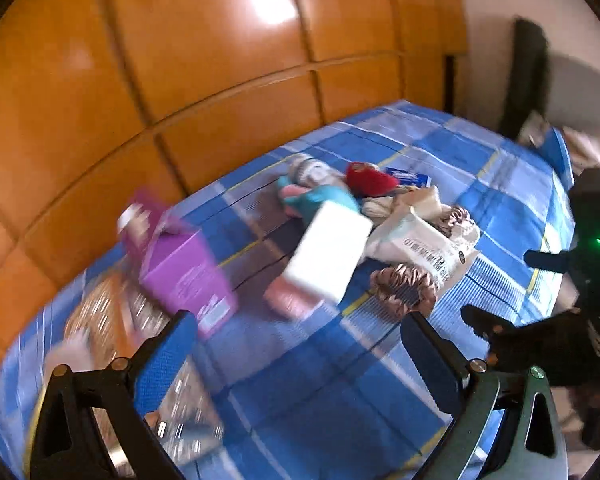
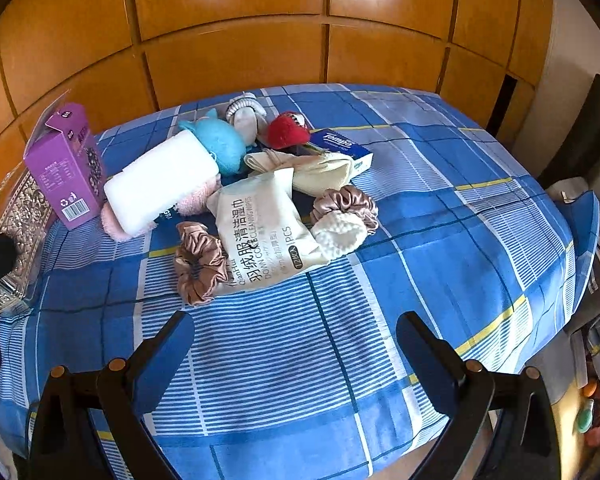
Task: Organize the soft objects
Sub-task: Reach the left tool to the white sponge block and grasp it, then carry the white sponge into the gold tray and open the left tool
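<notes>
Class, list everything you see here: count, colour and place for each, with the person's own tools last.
Box: one, purple, left of pile.
White pack: one, white, pile's left.
Wipes: one, cream, pile's front.
Scrunchies: two, bronze, either side of wipes.
Blue plush: one, turquoise, behind white pack.
Red plush: one, pile's back.
Tissues: one, blue, back right.
Cloth: one, blue check, under everything.
Left gripper: open, empty.
Right gripper: open, empty.

A blue plaid tablecloth [image 2: 440, 216] covers the table, backed by orange wooden panels [image 2: 236, 40]. A purple box [image 2: 66, 168] stands at its left edge, beside an ornate silver box [image 2: 20, 232]
</notes>
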Tool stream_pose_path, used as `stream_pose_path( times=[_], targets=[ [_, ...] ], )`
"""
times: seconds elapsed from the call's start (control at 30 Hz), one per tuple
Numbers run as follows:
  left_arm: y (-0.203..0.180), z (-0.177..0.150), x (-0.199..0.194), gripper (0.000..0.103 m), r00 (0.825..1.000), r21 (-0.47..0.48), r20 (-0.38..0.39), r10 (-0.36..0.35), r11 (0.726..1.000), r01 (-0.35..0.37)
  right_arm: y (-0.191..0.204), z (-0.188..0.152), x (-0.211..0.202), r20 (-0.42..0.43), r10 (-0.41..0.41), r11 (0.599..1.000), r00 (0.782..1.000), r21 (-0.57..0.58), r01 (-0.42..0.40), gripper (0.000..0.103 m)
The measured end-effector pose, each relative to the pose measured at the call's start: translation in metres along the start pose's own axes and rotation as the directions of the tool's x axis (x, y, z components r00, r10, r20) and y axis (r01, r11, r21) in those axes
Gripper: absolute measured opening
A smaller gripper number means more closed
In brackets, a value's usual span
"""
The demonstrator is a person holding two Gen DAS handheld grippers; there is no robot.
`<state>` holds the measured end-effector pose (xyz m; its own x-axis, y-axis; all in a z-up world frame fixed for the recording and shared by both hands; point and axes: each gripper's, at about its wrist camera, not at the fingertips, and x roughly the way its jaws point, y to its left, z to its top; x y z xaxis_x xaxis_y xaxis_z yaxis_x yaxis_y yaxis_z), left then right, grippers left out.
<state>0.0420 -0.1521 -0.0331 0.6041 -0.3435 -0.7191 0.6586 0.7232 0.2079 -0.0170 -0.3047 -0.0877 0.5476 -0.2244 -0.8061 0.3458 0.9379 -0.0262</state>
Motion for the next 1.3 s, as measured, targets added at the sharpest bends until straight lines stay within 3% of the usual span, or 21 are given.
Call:
stream_pose_path(
  times=[0.1,0.37,0.43,0.53,0.7,0.83,0.9,1.07,1.23,1.3],
  targets=[
    [-0.011,0.016,0.029,0.102,0.999,0.069,-0.031,-0.016,0.997,0.018,-0.004,0.001,0.001,0.001,0.001,1.000,1.000,0.010,-0.001,0.103],
    [-0.015,0.042,0.090,0.093,0.991,0.128,-0.133,-0.034,0.990,0.051,-0.011,0.001,0.007,-0.020,0.017,0.999,1.000,0.031,-0.016,0.103],
    [-0.015,0.046,0.102,0.083,0.988,0.129,-0.151,-0.045,0.989,0.065,-0.012,0.000,0.009,-0.023,0.018,0.999,1.000,0.033,-0.017,0.103],
    [-0.017,0.048,0.122,0.077,0.977,0.119,-0.204,-0.057,0.989,0.083,-0.014,0.000,0.012,-0.032,0.023,0.999,0.999,0.042,-0.022,0.103],
    [-0.027,0.050,0.132,0.059,0.975,0.139,-0.215,-0.061,0.986,0.092,-0.017,-0.002,0.017,-0.048,0.024,0.998,0.999,0.055,-0.021,0.103],
    [-0.027,0.053,0.124,0.057,0.978,0.129,-0.187,-0.091,0.985,0.117,-0.017,-0.003,0.019,-0.054,0.024,0.998,0.998,0.057,-0.021,0.102],
    [-0.022,0.062,0.112,0.057,0.976,0.098,-0.167,-0.138,0.983,0.156,-0.016,-0.004,0.020,-0.056,0.023,0.998,0.998,0.055,-0.020,0.102],
    [0.013,0.106,0.096,0.058,0.980,-0.029,-0.092,-0.174,0.985,0.172,-0.015,-0.006,0.022,-0.071,0.032,0.998,0.997,0.052,-0.028,0.102],
    [0.075,0.145,0.080,0.058,0.992,-0.210,-0.022,-0.125,0.971,0.118,-0.011,-0.007,0.022,-0.069,0.030,0.999,0.997,0.037,-0.028,0.102],
    [0.111,0.158,0.071,0.058,0.996,-0.295,0.006,-0.084,0.952,0.082,-0.011,-0.008,0.023,-0.073,0.032,0.999,0.997,0.034,-0.030,0.102]
  ],
)
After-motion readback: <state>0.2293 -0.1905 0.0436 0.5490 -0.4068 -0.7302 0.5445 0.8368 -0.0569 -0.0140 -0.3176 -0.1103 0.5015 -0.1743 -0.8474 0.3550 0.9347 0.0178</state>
